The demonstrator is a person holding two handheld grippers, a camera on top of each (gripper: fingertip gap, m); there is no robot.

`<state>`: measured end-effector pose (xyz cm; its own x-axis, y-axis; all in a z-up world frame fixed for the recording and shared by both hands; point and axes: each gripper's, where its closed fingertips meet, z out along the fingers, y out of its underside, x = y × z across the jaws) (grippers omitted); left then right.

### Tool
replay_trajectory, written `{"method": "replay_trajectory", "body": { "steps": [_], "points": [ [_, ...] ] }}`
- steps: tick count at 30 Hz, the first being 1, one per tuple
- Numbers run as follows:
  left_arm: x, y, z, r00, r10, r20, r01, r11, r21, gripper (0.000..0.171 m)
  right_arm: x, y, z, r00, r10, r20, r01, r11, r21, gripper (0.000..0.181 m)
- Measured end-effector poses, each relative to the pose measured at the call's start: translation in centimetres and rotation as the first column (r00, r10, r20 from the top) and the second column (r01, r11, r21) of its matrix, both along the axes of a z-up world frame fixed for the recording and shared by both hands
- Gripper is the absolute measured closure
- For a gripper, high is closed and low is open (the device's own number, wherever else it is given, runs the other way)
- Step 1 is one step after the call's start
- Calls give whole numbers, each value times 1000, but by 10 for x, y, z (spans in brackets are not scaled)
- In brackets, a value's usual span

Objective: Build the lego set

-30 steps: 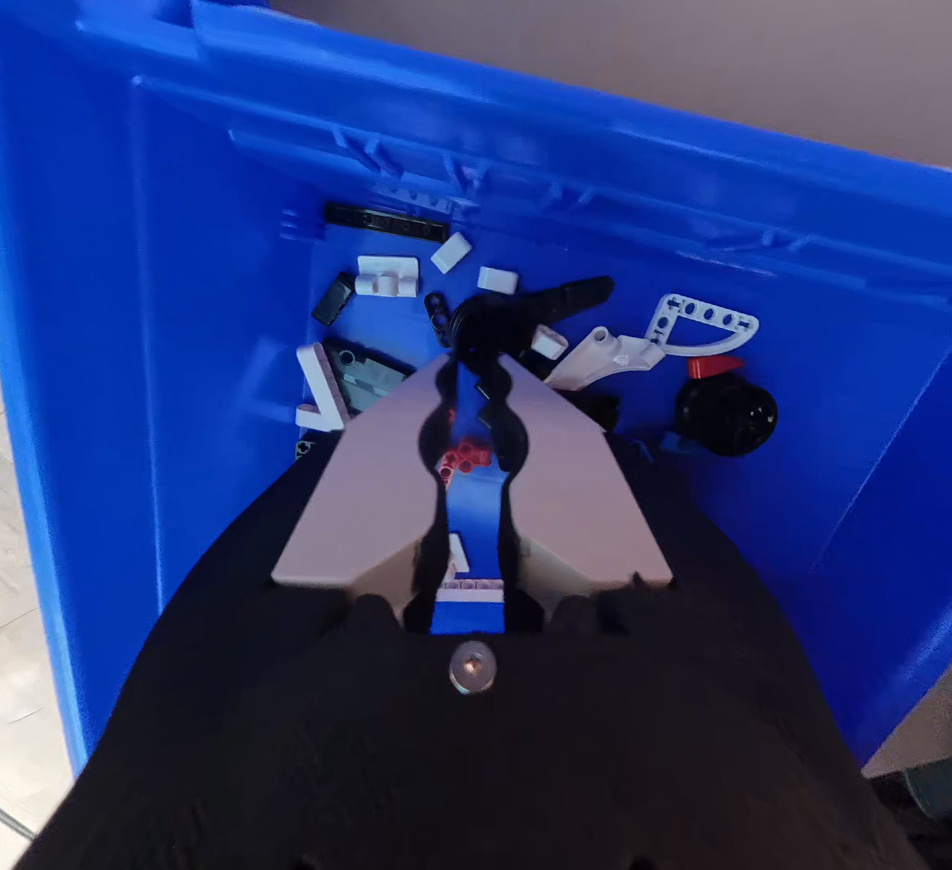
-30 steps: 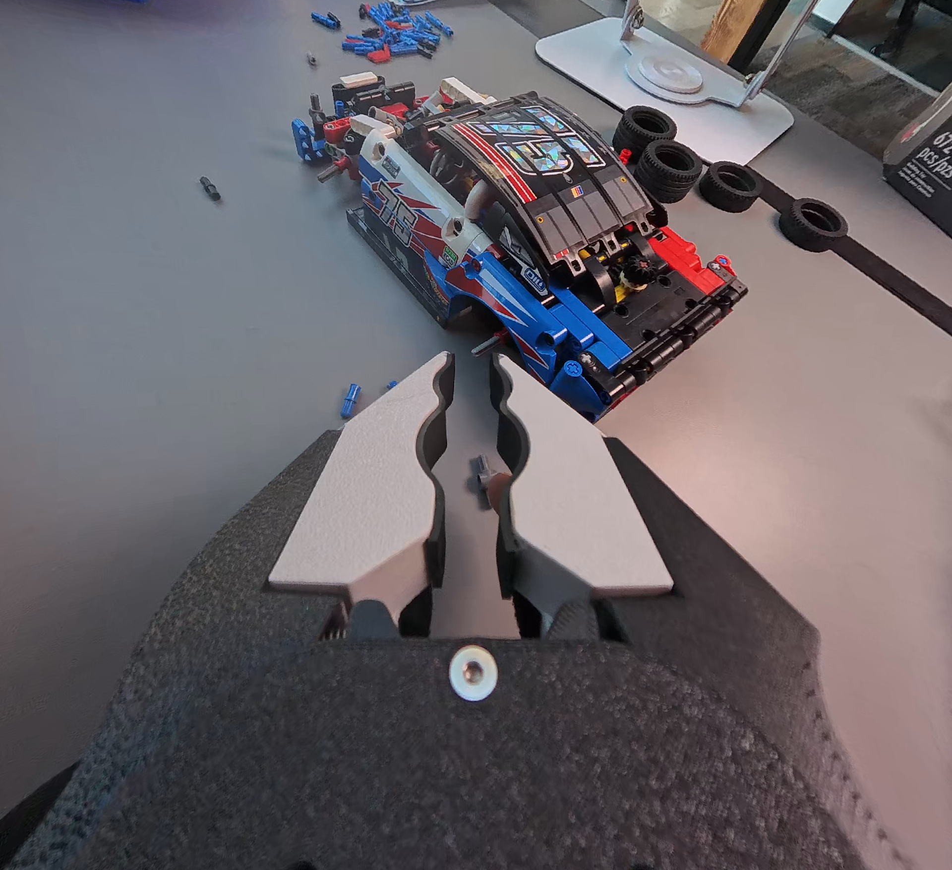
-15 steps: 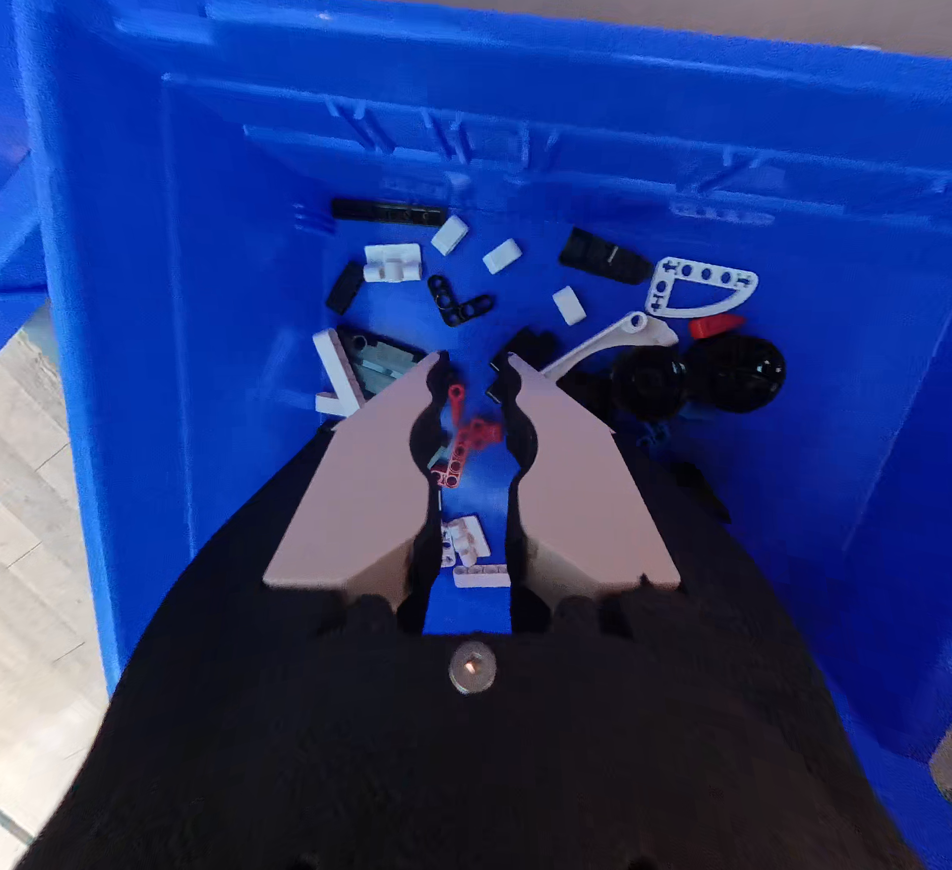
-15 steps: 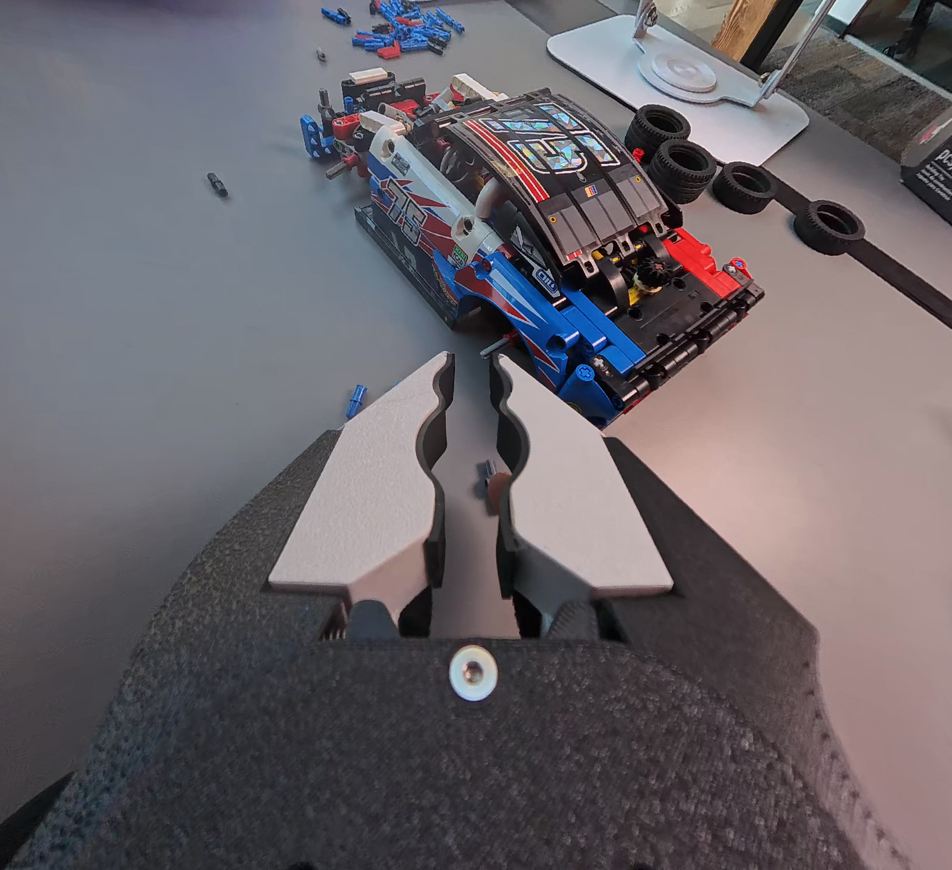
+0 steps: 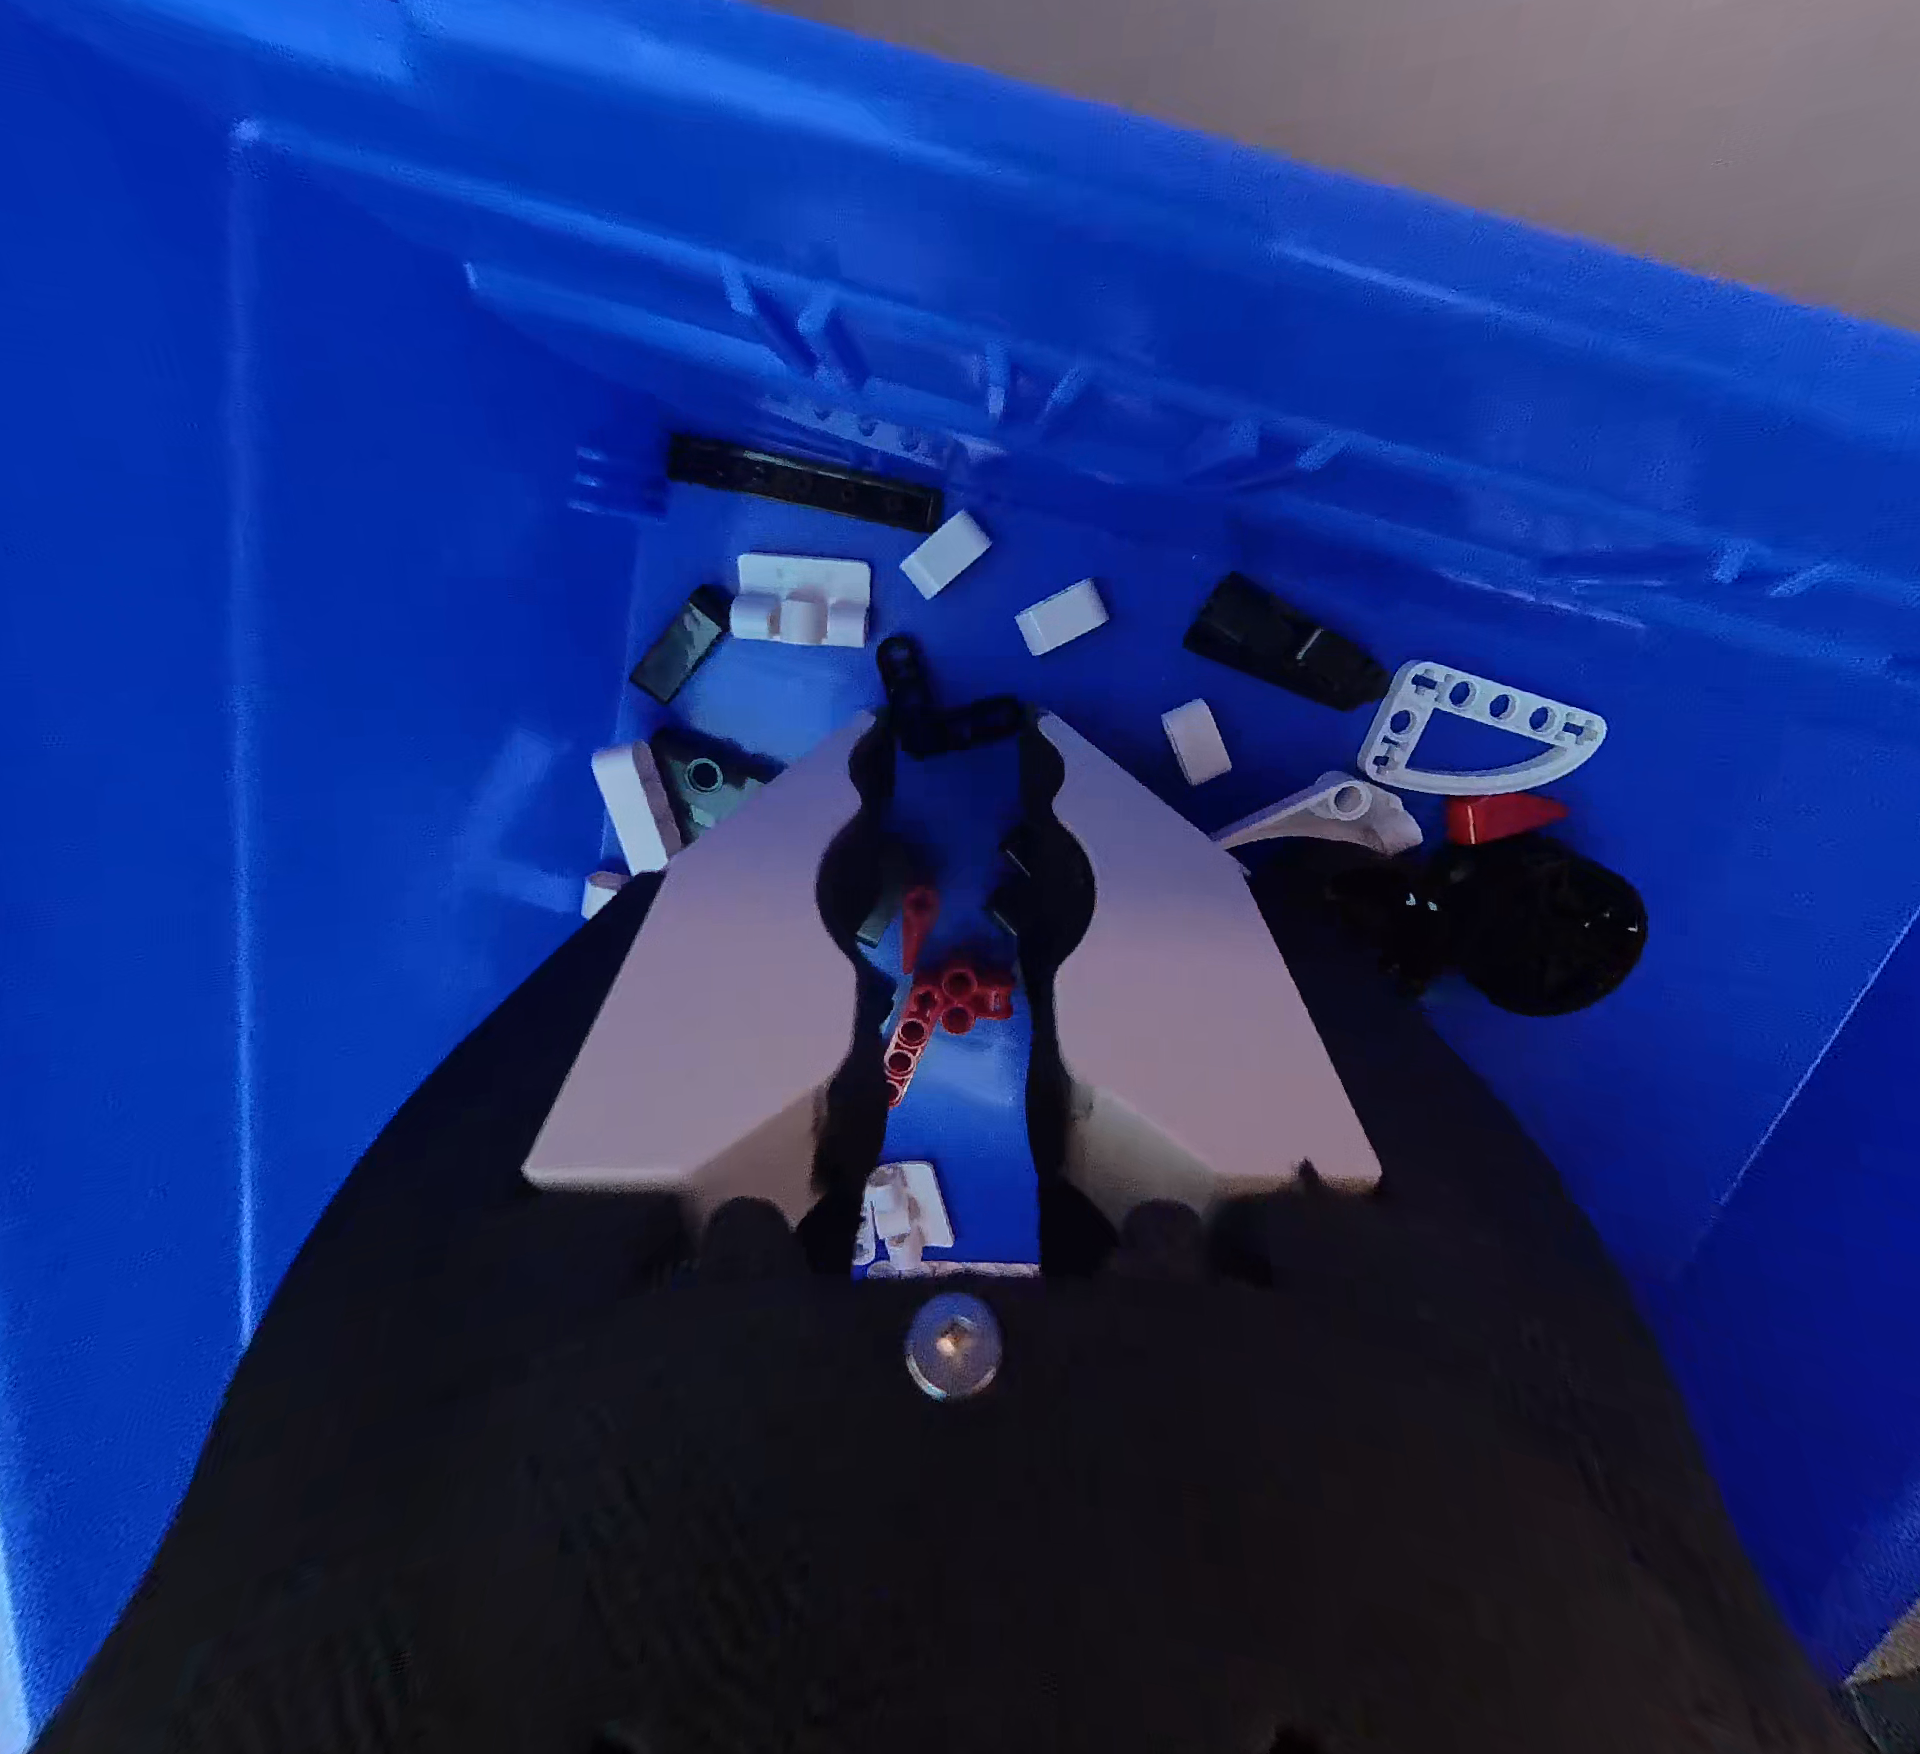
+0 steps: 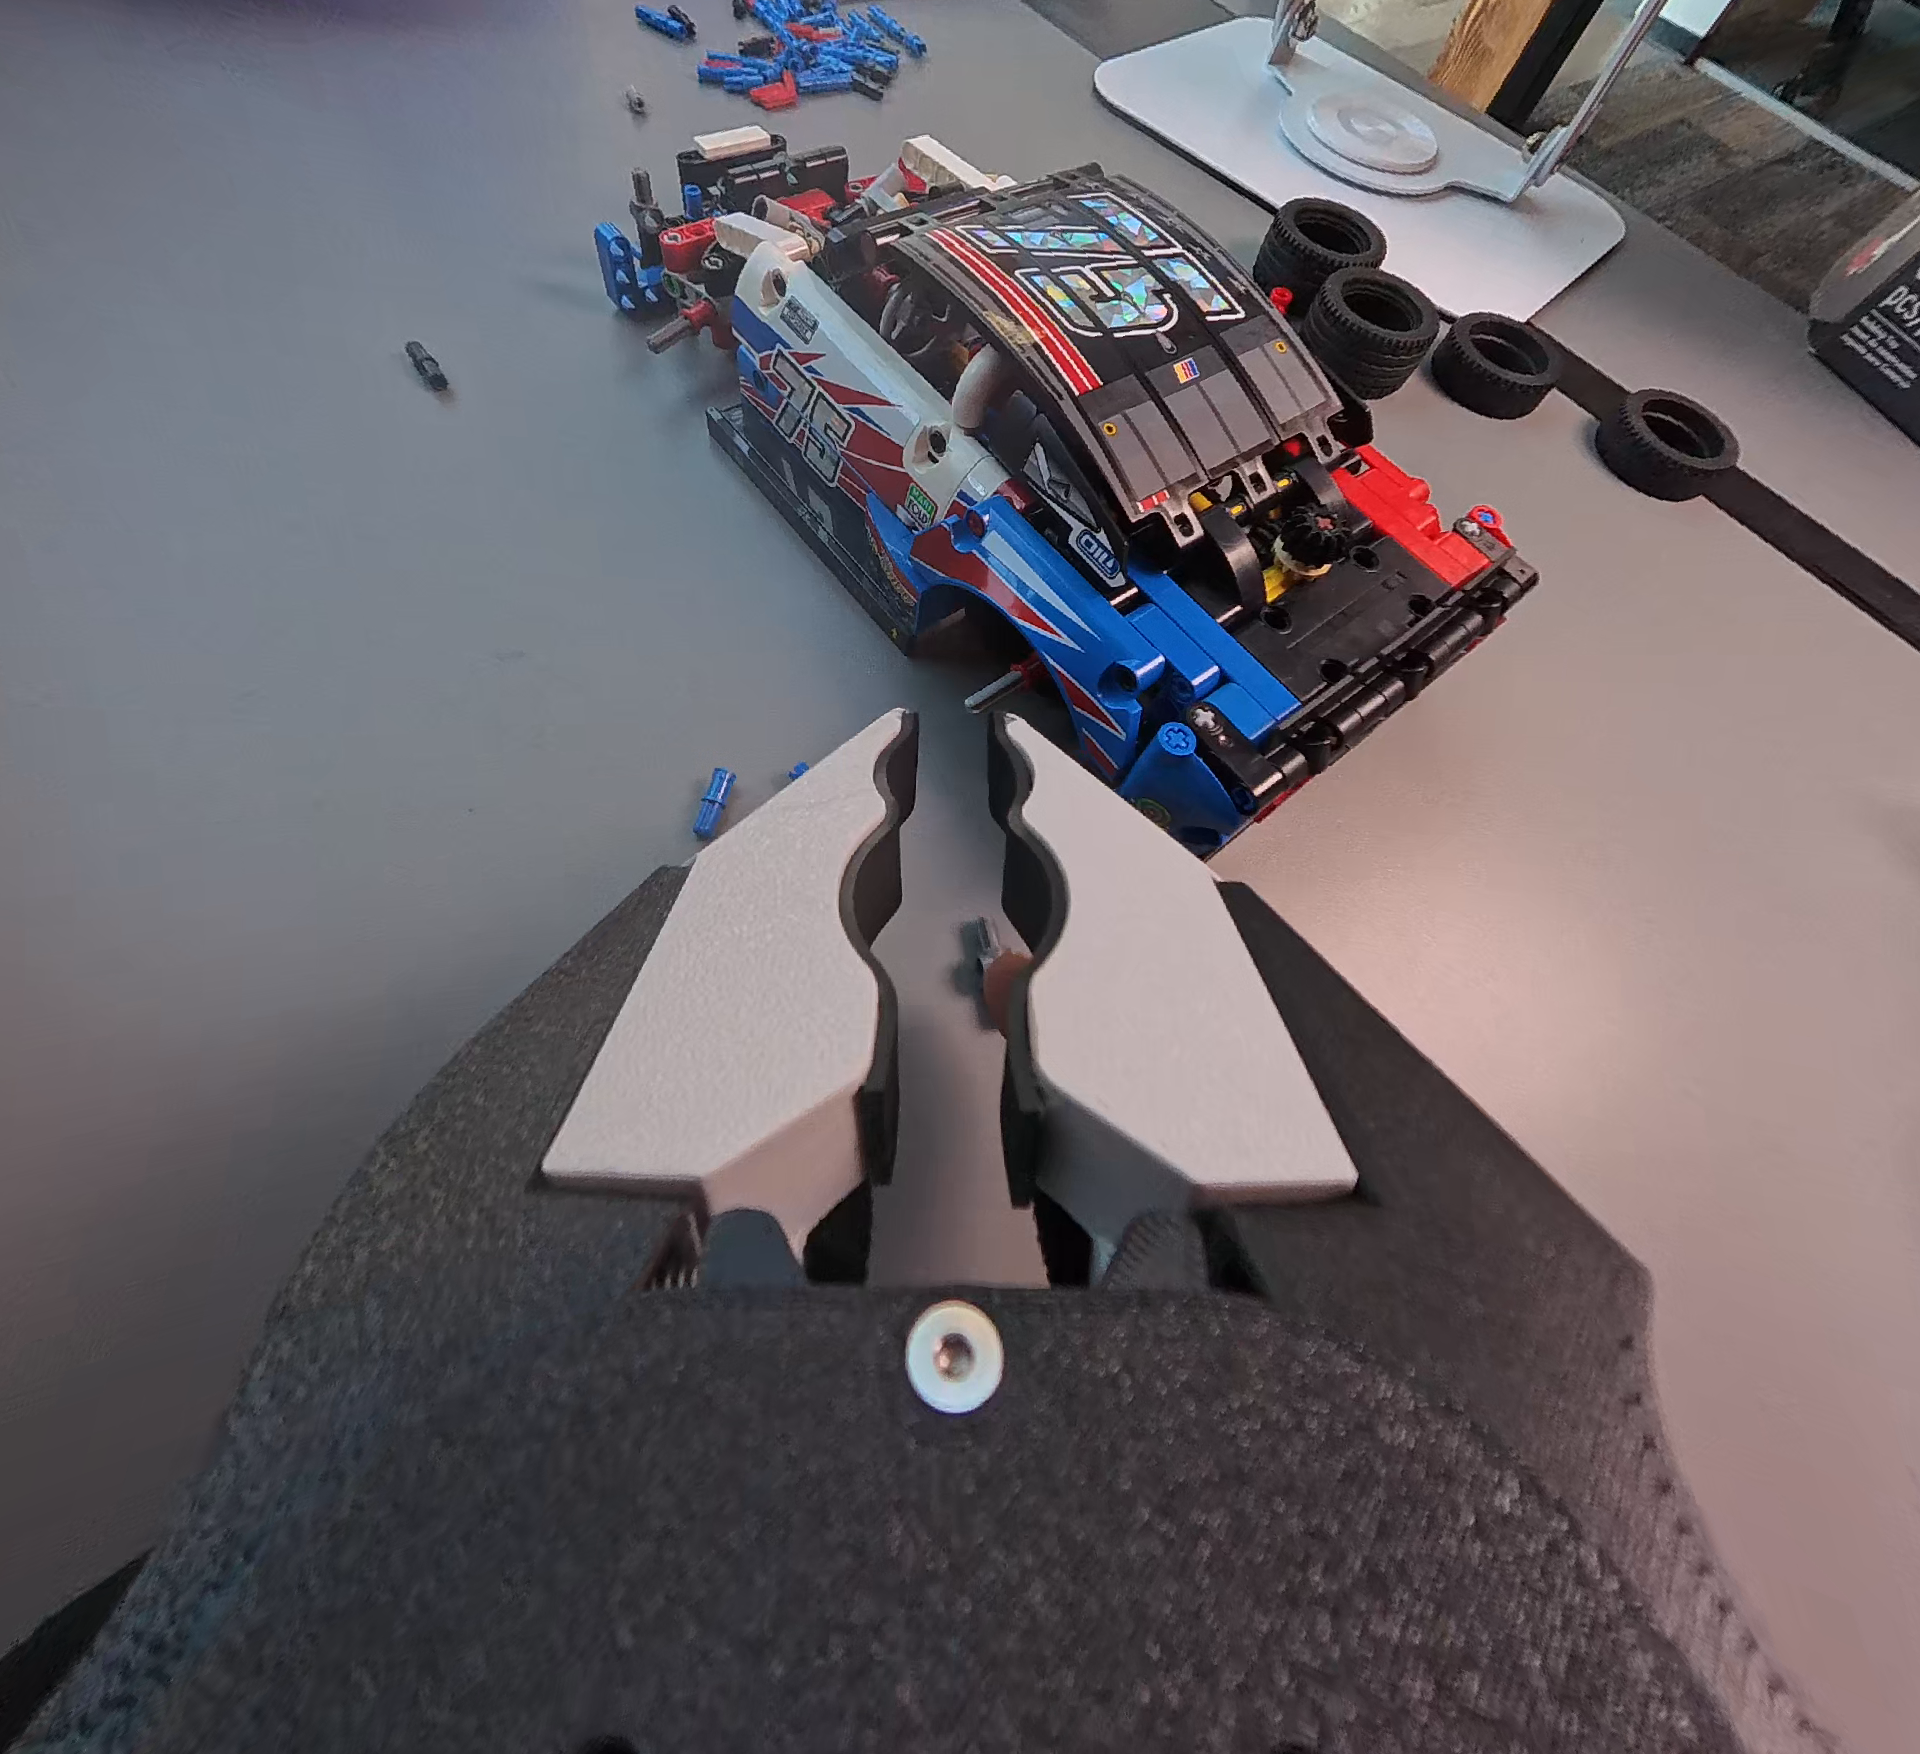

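Now: left gripper point(image 5: 951, 733) open inside bin point(image 5: 416, 457).
Black angle piece point(image 5: 935, 712) at tips, 12 o'clock; right gripper point(image 6: 951, 728) open, car point(image 6: 1091, 457) at 1 o'clock.

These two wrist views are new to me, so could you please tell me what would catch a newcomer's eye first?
In the right wrist view, the half-built race car stands mid-table without wheels, four black tyres loose beside it. The open right gripper hangs just short of it. In the left wrist view, the open left gripper reaches into a blue bin of loose pieces, its tips at a black angled beam.
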<state>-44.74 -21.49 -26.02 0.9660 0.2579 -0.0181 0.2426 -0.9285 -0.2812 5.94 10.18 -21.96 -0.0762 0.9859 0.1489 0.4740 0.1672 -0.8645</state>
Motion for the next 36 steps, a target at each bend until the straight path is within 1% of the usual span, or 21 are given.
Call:
{"method": "replay_trajectory", "body": {
  "steps": [2, 4, 6, 8, 9, 10, 12, 13, 15, 17, 18, 20, 21, 25, 28, 29, 31, 32, 33, 35, 36],
  "points": [
    [1, -1, 2, 999, -34, -33, 34, 999, -1, 149, 0, 0, 1, 1000, 1, -4, -1, 1000, 5, 170],
    [4, 0, 12, 997, -54, -61, 56, 998, 30, 149, 1, 0, 4, 1000, -1, -13, 1, 1000, 5, 170],
    [13, 6, 36, 993, -86, -86, 95, 990, 104, 149, 2, 1, 7, 1000, -4, -24, 5, 1000, 5, 171],
    [34, 19, 70, 979, -159, -125, 183, 960, 212, 149, 2, 0, 10, 999, -1, -39, 1, 1000, 1, 171],
    [51, 28, 90, 963, -218, -160, 256, 927, 274, 149, 0, -3, 13, 999, 9, -50, -8, 1000, 1, 171],
    [74, 37, 111, 936, -287, -205, 342, 879, 332, 149, -2, -7, 18, 997, 24, -68, -24, 1000, 2, 171],
    [131, 55, 147, 861, -409, -302, 506, 749, 428, 149, -9, -23, 28, 991, 71, -111, -73, 997, -16, 171],
    [159, 62, 159, 818, -450, -359, 573, 687, 447, 149, -14, -34, 35, 986, 101, -134, -106, 994, -35, 171],
    [216, 78, 175, 739, -500, -451, 673, 570, 471, 149, -28, -56, 49, 976, 131, -174, -149, 984, -95, 170],
    [266, 94, 179, 674, -514, -530, 739, 477, 477, 149, -48, -74, 64, 974, 90, -209, -135, 968, -210, 164],
    [286, 104, 178, 647, -500, -576, 762, 447, 468, 149, -58, -86, 73, 969, 76, -234, -144, 946, -289, 159],
    [320, 122, 171, 610, -455, -649, 791, 401, 462, 149, -76, -112, 92, 956, 64, -285, -188, 881, -434, 158],
    [337, 131, 166, 606, -436, -665, 794, 380, 474, 149, -84, -124, 99, 948, 66, -310, -214, 856, -471, 158],
    [388, 156, 141, 613, -416, -671, 790, 327, 519, 150, -106, -147, 109, 938, 77, -337, -251, 820, -514, 156],
    [406, 165, 126, 622, -421, -660, 782, 311, 540, 149, -109, -155, 104, 944, 100, -315, -265, 797, -542, 155],
    [411, 166, 123, 620, -425, -660, 784, 304, 541, 150, -109, -155, 99, 949, 102, -297, -256, 801, -541, 159],
    [415, 168, 116, 604, -430, -671, 797, 309, 519, 150, -109, -156, 92, 953, 110, -283, -253, 803, -540, 177],
    [416, 167, 114, 605, -441, -663, 796, 302, 525, 150, -108, -154, 89, 955, 112, -273, -247, 809, -533, 179],
    [417, 165, 114, 624, -451, -638, 780, 300, 549, 154, -105, -154, 87, 953, 139, -268, -266, 807, -527, 179],
    [409, 157, 121, 673, -460, -578, 731, 301, 612, 146, -96, -147, 86, 952, 175, -250, -284, 810, -514, 180],
    [400, 149, 127, 701, -458, -546, 703, 316, 637, 141, -88, -140, 84, 953, 203, -224, -290, 824, -487, 180]
  ]
}}
